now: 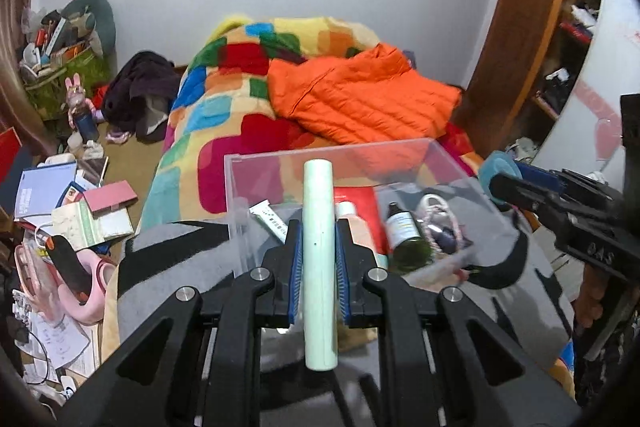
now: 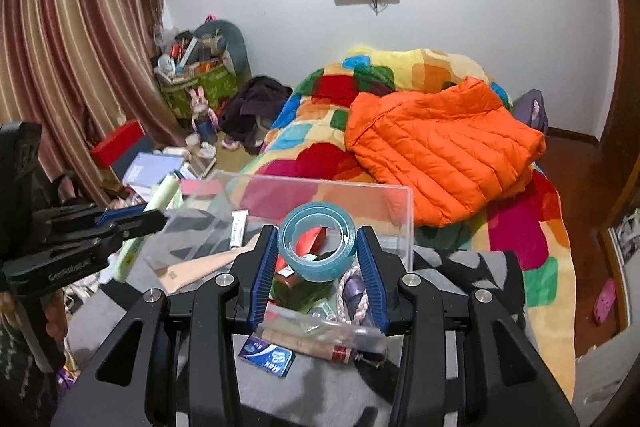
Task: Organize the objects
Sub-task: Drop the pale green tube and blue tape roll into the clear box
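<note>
The left gripper (image 1: 318,245) is closed almost fully on a pale green tube (image 1: 318,227), with both blue pads (image 1: 295,259) pressed against its sides. The tube lies lengthwise along the fingers, its far end projecting beyond the fingertips and its near end reaching back toward the camera. The tube is held above the near wall of a clear plastic bin (image 1: 240,195) that sits on a grey and black cloth (image 1: 180,267) on the bed. The right gripper (image 2: 318,247) is partly open and clamps a roll of blue tape (image 2: 318,241) between its blue pads (image 2: 370,267), the roll standing on edge with its hole facing the camera. The roll is held over the bin (image 2: 408,223), above a dark green bottle (image 2: 300,287) and a braided cord (image 2: 352,291) lying inside. In the left wrist view the bin also contains a white squeeze tube (image 1: 268,221) and a red flat item (image 1: 360,203). An orange puffer jacket (image 1: 360,99) lies on the multicoloured blanket (image 1: 224,115) beyond the bin.
</note>
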